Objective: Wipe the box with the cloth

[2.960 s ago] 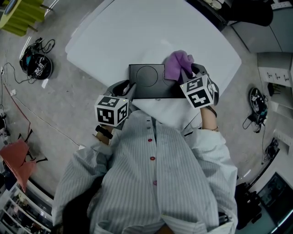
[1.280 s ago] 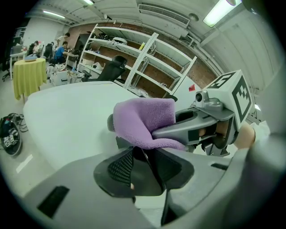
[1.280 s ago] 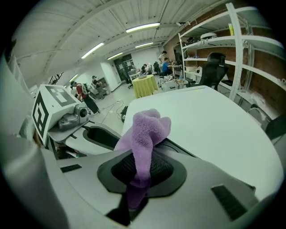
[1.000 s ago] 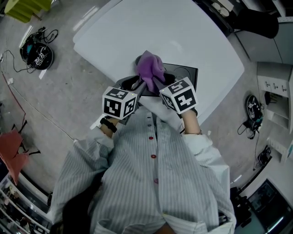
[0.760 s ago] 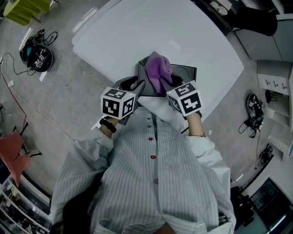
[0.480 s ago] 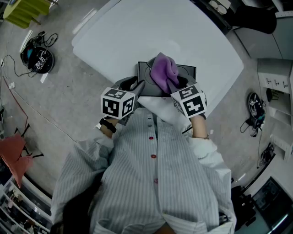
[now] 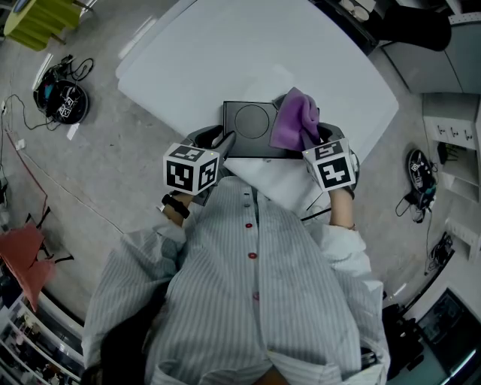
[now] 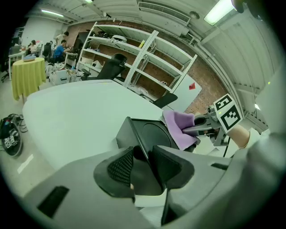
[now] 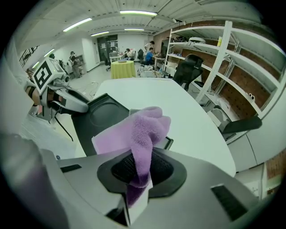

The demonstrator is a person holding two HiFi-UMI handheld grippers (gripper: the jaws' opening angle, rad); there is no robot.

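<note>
A flat black box (image 7: 252, 128) with a round mark on its lid lies at the near edge of the white table (image 7: 225, 53). My left gripper (image 7: 219, 143) is shut on the box's near left corner (image 8: 139, 143). A purple cloth (image 7: 294, 120) rests on the box's right end, and my right gripper (image 7: 316, 139) is shut on it. In the right gripper view the cloth (image 9: 143, 129) bunches up out of the jaws over the box (image 9: 100, 118). The left gripper view shows the cloth (image 8: 181, 127) and the right gripper (image 8: 201, 129) beyond the box.
A white sheet (image 7: 278, 180) lies under the box's near side. On the floor to the left lie a black device with cables (image 7: 60, 101) and a yellow-green covered table (image 7: 41, 19). Shelving (image 8: 143, 58) and office chairs (image 9: 187, 71) stand beyond the table.
My right gripper has dragged the purple cloth across the box's lid from its left end to its right end. The left gripper has kept its hold on the box's corner.
</note>
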